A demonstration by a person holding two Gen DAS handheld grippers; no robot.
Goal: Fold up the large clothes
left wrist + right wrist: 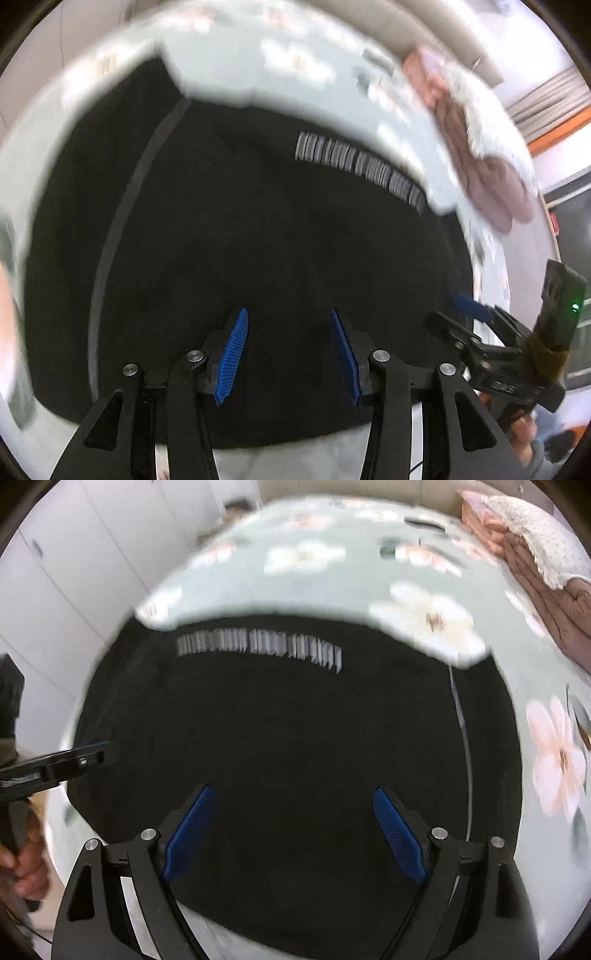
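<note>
On the pale green bedspread (332, 579), printed with big cream and pink blossoms, a large black garment (280, 746) lies spread flat, matte and soft-looking, filling the middle of both wrist views. Near the garment's far edge runs a row of white printed lettering (258, 648); motion blur smears it, so it cannot be read. A thin pale stripe (122, 236), perhaps a seam or piping, curves along one side of the dark cloth.

Above the garment's near part hangs the left gripper (290, 354), its black linked arms ending in ribbed blue pads (232, 354) that stand apart with nothing between them but the cloth below. The right gripper (295, 834) is likewise over the garment, its jaws spread wider, its blue pads (188, 830) clear of the fabric and empty. Each gripper shows at the garment's side edge in the other's view, a hand (27, 864) wrapped around the left one's handle.

Beyond the garment's far corner, a heap of bedding sits on the bedspread: a dusty-pink quilt (532, 579) with stitched ridges, topped by a white dotted cover (546, 542) with a scalloped edge.
</note>
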